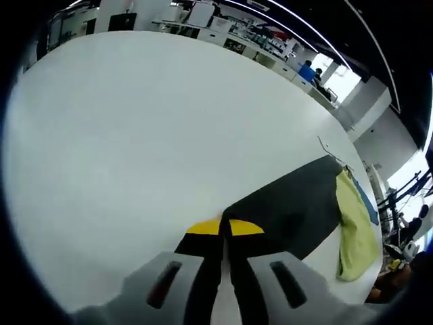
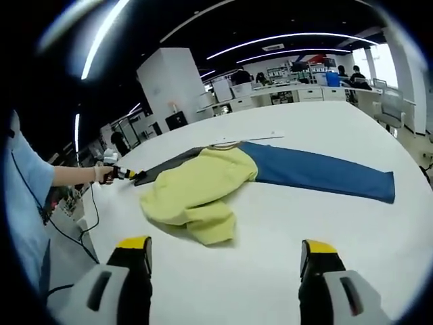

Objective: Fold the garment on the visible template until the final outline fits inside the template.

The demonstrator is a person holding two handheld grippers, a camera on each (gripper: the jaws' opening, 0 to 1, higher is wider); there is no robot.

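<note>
In the left gripper view the left gripper (image 1: 224, 230), low centre, has its 2 yellow-tipped jaws pressed together on the edge of the dark template (image 1: 291, 206), with the yellow-green garment (image 1: 353, 230) at right. In the right gripper view the right gripper (image 2: 226, 250) spreads wide above the white table (image 2: 325, 223); the garment (image 2: 196, 189) lies crumpled mid-frame, overlapping a blue cloth (image 2: 318, 172).

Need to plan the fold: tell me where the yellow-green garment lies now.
In the right gripper view the yellow-green garment lies crumpled on the white table, overlapping the left end of the blue template.
</note>
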